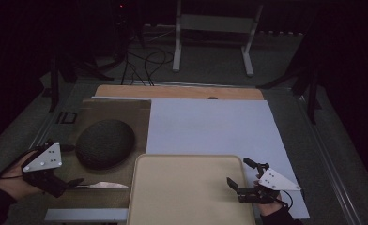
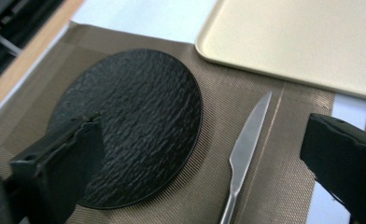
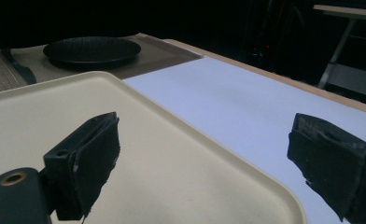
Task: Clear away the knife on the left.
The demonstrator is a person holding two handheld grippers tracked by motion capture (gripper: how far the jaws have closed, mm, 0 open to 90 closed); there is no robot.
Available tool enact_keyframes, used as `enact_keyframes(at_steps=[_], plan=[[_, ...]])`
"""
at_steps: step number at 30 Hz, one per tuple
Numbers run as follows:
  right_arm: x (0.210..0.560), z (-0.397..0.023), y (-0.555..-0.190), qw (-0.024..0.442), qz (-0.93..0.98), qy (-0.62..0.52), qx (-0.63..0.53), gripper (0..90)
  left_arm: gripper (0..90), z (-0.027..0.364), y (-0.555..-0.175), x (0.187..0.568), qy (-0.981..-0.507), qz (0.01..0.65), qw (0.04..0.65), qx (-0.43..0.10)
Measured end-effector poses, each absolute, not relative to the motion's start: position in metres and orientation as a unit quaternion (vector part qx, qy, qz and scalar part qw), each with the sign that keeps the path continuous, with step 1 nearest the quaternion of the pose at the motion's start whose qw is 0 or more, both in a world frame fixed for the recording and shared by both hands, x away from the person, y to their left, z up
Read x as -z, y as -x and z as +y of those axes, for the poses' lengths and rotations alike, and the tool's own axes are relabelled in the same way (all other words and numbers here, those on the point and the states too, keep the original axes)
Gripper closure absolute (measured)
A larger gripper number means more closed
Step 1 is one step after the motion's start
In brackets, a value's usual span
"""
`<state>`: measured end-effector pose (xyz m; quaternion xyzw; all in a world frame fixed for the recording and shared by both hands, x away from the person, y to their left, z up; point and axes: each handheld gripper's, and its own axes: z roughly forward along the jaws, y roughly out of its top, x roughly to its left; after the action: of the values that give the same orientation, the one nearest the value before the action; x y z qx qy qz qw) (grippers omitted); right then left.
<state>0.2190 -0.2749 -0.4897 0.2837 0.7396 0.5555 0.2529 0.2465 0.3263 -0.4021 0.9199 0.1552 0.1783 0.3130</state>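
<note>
A silver knife lies on the brown placemat, blade pointing right toward the beige tray. A black textured plate sits on the mat just behind it. My left gripper hovers at the knife's handle end. In the left gripper view the knife lies between the wide-apart jaws of my left gripper, untouched, beside the plate. My right gripper hangs open over the tray's right part. In the right gripper view my right gripper has nothing between its jaws above the tray.
A pale sheet covers the table to the right of the mat, under the tray. A wooden table edge runs along the back. Beyond it are a white stand, cables and dark tripod legs on the floor.
</note>
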Motion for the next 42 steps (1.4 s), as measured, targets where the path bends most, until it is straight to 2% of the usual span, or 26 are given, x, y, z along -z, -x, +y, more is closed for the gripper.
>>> enact_keyframes(at_steps=[26,31,35,42], plan=[[0.492,-0.274,-0.22,0.247,0.742,-0.284,-0.554,8.9,1.6,0.309,-0.26,0.457,-0.977,0.12,0.155,-0.084],[0.492,-0.273,-0.22,0.248,0.742,-0.282,-0.555,8.9,5.2,0.306,-0.259,0.467,-0.983,0.108,0.128,-0.08],[0.493,-0.273,-0.221,0.246,0.742,-0.283,-0.555,8.9,11.5,0.307,-0.259,0.471,-0.986,0.095,0.115,-0.077],[0.493,-0.273,-0.221,0.244,0.742,-0.283,-0.556,8.9,17.3,0.31,-0.263,0.478,-0.989,0.105,0.085,-0.058]])
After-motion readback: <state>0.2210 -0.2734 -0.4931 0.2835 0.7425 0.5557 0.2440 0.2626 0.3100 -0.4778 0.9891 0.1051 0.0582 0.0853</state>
